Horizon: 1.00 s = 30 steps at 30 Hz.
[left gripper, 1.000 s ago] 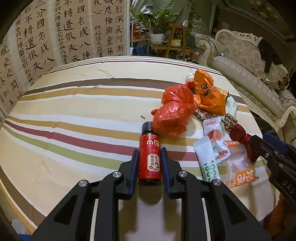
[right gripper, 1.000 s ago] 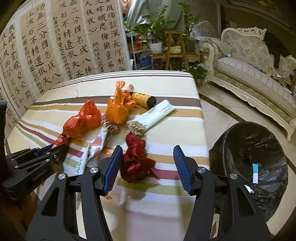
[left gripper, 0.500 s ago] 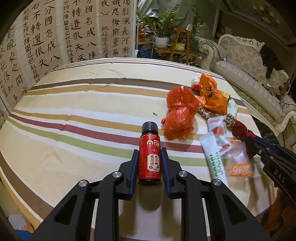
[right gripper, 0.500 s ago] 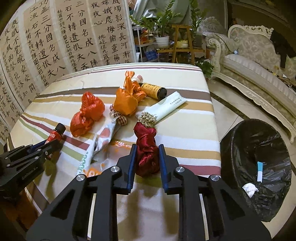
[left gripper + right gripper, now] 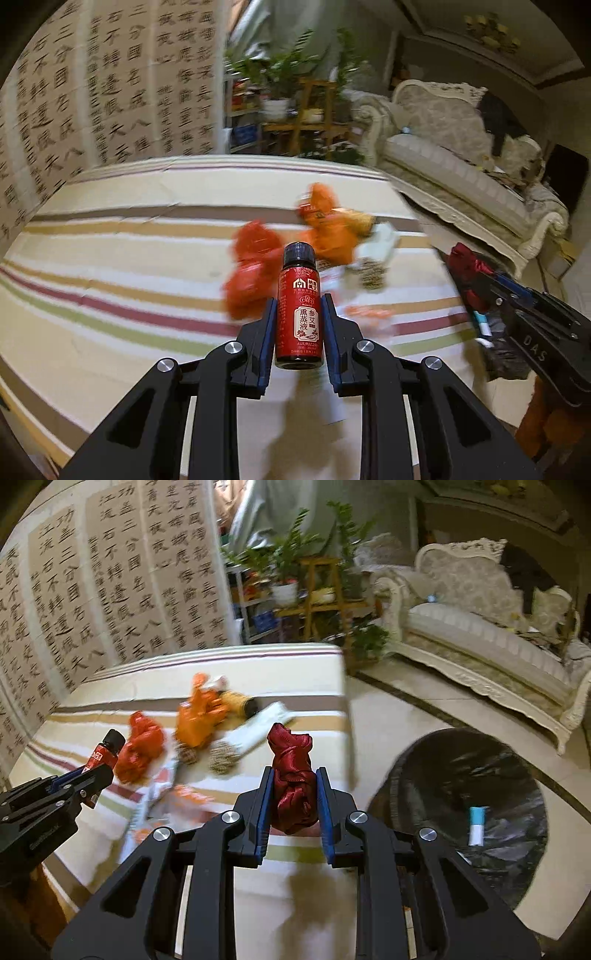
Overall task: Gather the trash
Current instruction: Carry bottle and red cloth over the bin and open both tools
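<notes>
The left gripper (image 5: pixel 297 325) was clenched on the red bottle (image 5: pixel 298 310), held upright clear of the striped table (image 5: pixel 110 258). The right gripper (image 5: pixel 293 797) was clamped on the dark red cloth bundle (image 5: pixel 293 775) above the table's right edge. Both items appeared bound for the black-lined bin (image 5: pixel 461 812) on the floor beside that edge. Orange bags (image 5: pixel 199 716) and wrappers (image 5: pixel 173 797) lay uncollected mid-table.

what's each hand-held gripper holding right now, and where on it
The left hand-held gripper clamps the red bottle by its lower body. The right hand-held gripper pinches the dark red cloth bundle around its lower half.
</notes>
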### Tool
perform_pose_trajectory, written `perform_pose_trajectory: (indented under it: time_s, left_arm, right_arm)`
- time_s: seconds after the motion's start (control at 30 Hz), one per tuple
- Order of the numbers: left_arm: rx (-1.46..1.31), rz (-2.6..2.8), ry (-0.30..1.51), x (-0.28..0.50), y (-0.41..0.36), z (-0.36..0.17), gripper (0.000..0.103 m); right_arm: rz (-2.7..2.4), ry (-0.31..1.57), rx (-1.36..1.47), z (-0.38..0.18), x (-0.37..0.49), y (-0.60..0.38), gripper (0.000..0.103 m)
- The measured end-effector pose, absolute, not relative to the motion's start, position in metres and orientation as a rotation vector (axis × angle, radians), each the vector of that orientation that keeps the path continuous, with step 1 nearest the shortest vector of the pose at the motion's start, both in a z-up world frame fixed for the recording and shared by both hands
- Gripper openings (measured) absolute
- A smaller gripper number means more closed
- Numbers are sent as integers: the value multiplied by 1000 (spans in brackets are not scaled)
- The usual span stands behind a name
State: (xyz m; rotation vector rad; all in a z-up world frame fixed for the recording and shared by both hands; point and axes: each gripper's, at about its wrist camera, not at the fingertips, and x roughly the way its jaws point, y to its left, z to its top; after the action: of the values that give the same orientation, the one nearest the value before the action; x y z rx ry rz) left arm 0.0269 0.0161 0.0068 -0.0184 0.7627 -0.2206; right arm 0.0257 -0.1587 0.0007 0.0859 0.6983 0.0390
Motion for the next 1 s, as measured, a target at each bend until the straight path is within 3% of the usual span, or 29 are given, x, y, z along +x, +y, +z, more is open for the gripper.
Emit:
perform_pose_trajectory:
  time_s: [0.57,1.0]
  left_arm:
    - [137,-467,751,41,-148,-9,25]
    - [224,-498,770,61,-220,-29,25]
  right_arm:
    - [-292,669,166,-28,1,-299,22]
    - [-375,666,216,-48,14,-359,23]
